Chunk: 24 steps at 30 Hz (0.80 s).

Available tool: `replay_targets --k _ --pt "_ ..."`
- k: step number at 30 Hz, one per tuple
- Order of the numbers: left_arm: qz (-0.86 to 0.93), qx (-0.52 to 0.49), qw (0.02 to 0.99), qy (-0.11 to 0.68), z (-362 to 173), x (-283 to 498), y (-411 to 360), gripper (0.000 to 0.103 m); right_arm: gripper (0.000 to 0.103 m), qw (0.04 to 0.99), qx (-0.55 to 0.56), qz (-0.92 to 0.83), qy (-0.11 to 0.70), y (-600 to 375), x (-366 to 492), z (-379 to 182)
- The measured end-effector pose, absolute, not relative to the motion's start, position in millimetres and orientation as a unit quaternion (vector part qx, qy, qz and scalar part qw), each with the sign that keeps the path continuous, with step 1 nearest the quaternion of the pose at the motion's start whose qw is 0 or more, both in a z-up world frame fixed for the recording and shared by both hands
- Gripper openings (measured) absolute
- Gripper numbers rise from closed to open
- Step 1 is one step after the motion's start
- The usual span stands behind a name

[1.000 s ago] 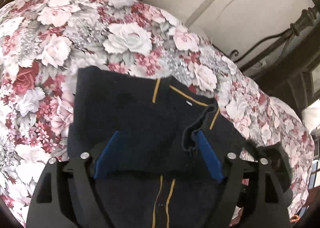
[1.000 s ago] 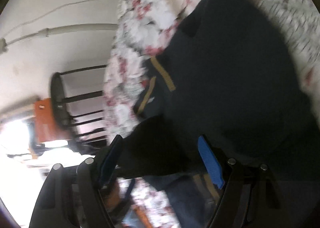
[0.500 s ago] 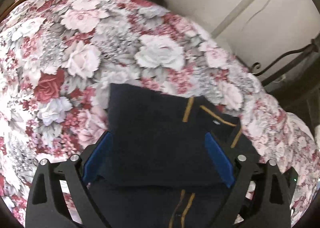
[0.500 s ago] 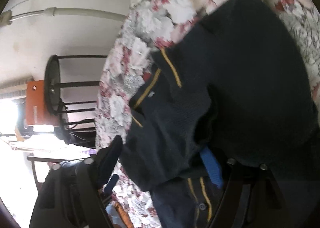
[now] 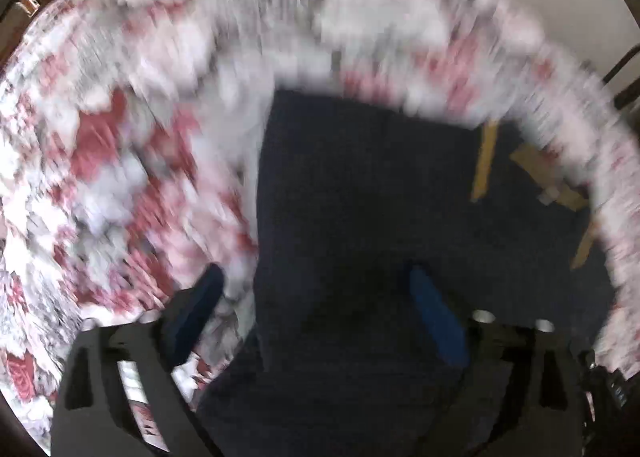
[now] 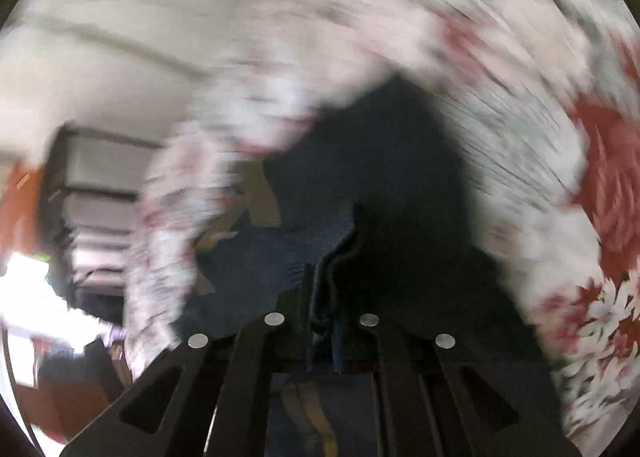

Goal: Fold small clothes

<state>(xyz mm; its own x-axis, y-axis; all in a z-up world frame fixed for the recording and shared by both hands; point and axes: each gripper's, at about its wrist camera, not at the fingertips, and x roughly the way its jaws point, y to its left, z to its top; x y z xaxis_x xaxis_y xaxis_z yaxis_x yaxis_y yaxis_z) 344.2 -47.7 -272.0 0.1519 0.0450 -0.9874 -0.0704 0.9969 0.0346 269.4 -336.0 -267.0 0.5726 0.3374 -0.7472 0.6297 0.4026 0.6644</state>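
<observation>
Pinching the navy shirt (image 6: 384,185), the right gripper (image 6: 322,321) clamps — left gripper (image 5: 316,297) spread above it.

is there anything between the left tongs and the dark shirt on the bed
Nothing visible. The left tongs are open right over the dark shirt, which lies on the flowered bedspread, with only cloth between the blue pads. The picture is blurred, so contact is unclear. The right tongs are shut on a fold of the shirt.
</observation>
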Motion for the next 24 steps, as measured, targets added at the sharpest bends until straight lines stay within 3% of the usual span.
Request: replay_targets --k 2,6,11,15,18,19,20,21,24 --pt "0.041 -0.024 0.754 0.655 -279 346 -43 0.099 0.008 0.699 0.55 -0.101 0.445 -339 268 -266" --pt "0.05 -0.053 0.777 0.626 -254 347 -28 0.096 0.036 0.734 0.546 -0.157 0.372 -351 242 -225" --pt "0.022 -0.084 0.808 0.583 -225 350 -23 0.096 0.036 0.803 0.467 -0.122 0.35 -334 264 -191" --pt "0.039 0.051 0.778 0.626 -268 363 -54 0.099 0.036 0.765 0.465 -0.061 0.441 -306 307 -238" --pt "0.035 0.025 0.771 0.635 -276 370 -46 0.099 0.023 0.75 0.481 -0.063 0.449 -313 309 -260" --pt "0.034 0.011 0.771 0.635 -273 370 -42 0.098 0.023 0.745 0.492 -0.061 0.446 -316 307 -257" --pt "0.033 -0.002 0.777 0.628 -266 369 -36 0.096 0.026 0.746 0.496 -0.061 0.441 -317 304 -252" --pt "0.027 -0.008 0.79 0.613 -253 365 -34 0.093 0.039 0.752 0.489 -0.062 0.437 -315 298 -241" --pt "-0.032 -0.019 0.802 0.596 -226 349 -36 0.093 0.049 0.759 0.478 -0.042 0.44 -301 276 -223"
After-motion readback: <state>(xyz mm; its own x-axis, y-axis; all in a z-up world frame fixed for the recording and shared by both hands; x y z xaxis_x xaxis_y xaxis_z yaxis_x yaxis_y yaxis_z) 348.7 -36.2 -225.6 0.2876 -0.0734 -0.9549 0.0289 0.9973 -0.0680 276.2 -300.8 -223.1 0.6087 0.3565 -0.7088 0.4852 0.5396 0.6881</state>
